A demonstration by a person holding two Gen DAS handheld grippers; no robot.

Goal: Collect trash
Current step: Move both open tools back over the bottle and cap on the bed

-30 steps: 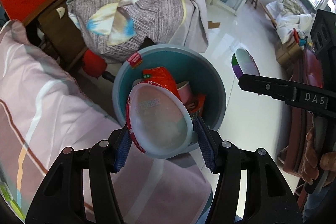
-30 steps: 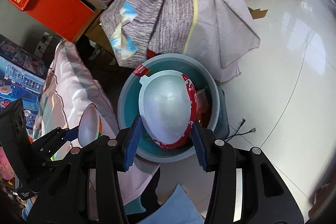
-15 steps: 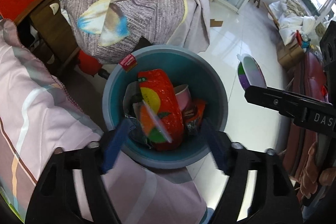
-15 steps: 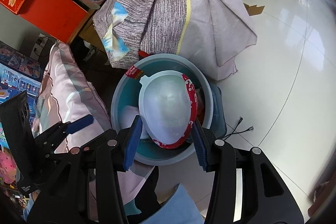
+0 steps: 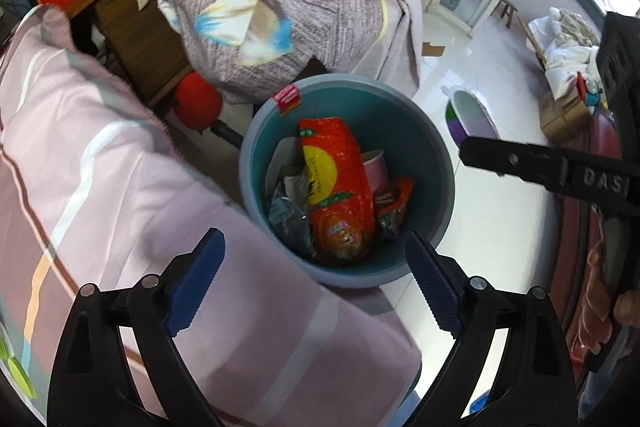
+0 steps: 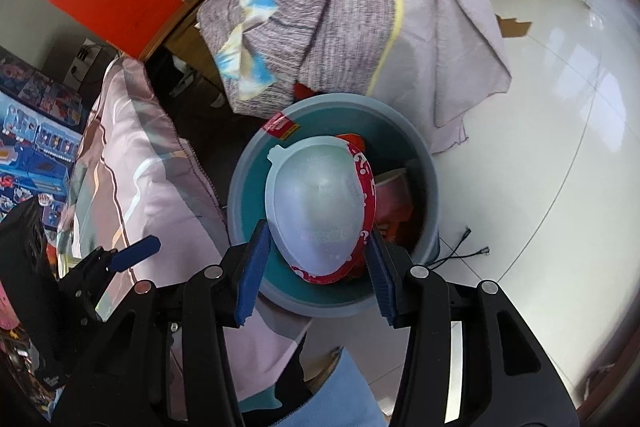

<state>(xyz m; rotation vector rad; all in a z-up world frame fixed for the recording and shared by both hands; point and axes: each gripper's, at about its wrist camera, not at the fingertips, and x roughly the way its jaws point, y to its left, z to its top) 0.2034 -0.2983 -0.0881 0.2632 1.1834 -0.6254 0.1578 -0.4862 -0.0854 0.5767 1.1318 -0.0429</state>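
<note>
A pink striped quilt [image 5: 120, 211] lies beside the round blue plastic trash bin [image 5: 256, 131], which stands on glossy white floor tiles [image 6: 560, 147]. Inside the bin lies a red-and-yellow snack bag [image 5: 336, 187] among other wrappers. The left gripper [image 5: 316, 283] hangs over it, its jaws having just spread wide with nothing between them. The right gripper [image 6: 316, 267] pinches a white-lidded, red-rimmed disposable bowl [image 6: 320, 207] above the bin.

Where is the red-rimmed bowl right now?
In the right wrist view, the red-rimmed bowl sits clamped in the right hand-held gripper, directly above the blue bin.
</note>
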